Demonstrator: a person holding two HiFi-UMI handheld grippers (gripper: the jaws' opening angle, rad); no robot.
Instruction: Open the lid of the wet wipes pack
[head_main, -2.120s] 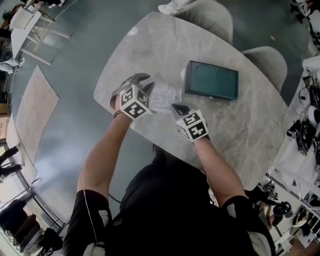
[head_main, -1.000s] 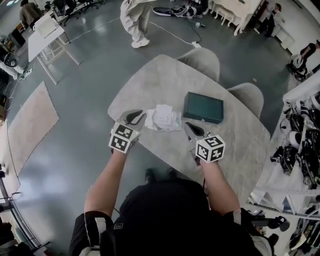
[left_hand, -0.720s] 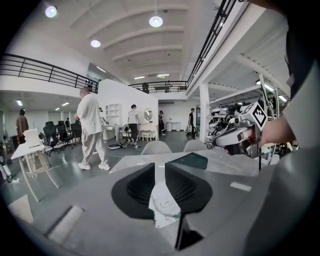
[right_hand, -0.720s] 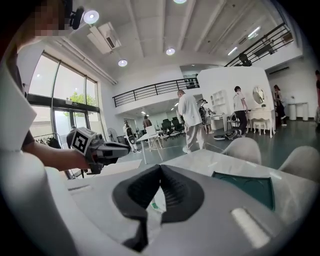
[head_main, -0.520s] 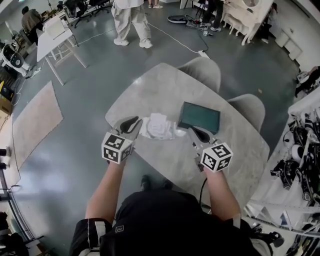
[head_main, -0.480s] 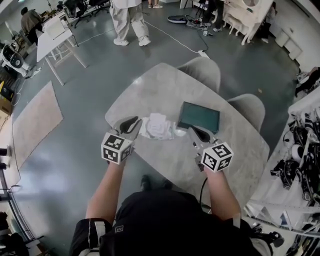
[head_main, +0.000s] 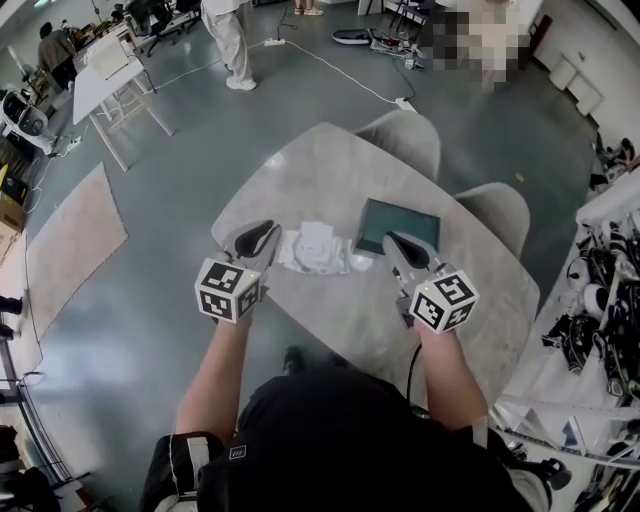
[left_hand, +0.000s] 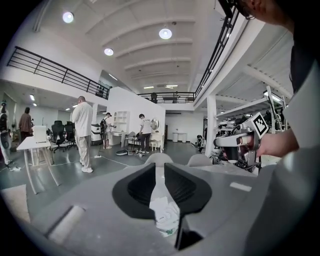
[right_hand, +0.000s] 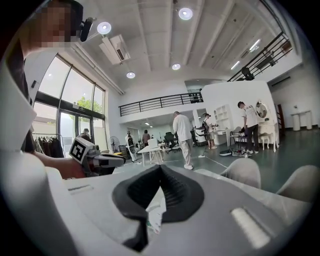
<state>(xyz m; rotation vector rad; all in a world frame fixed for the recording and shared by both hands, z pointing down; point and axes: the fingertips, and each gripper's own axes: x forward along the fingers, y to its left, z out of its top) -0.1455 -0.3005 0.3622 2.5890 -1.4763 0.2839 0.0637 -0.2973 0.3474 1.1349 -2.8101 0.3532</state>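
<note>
The white wet wipes pack (head_main: 318, 250) lies on the grey marble table (head_main: 320, 170), with nothing holding it. I cannot tell whether its lid stands open. My left gripper (head_main: 256, 240) hovers just left of the pack and clear of it. Its jaws are closing on a narrow gap with nothing between them. Through that gap in the left gripper view (left_hand: 160, 168) the pack (left_hand: 166, 216) shows below. My right gripper (head_main: 404, 250) hangs right of the pack, shut and empty. In the right gripper view (right_hand: 159, 169) its tips meet, with the pack (right_hand: 154, 212) seen beyond.
A dark green flat box (head_main: 398, 227) lies on the table behind my right gripper. Two grey chairs (head_main: 408, 140) (head_main: 497, 208) stand at the table's far side. A person (head_main: 228, 40) stands on the floor beyond, and cluttered shelves (head_main: 610, 300) line the right.
Both grippers have let go of the pack, drawn back toward me and risen. The pack stays flat on the table between them.
</note>
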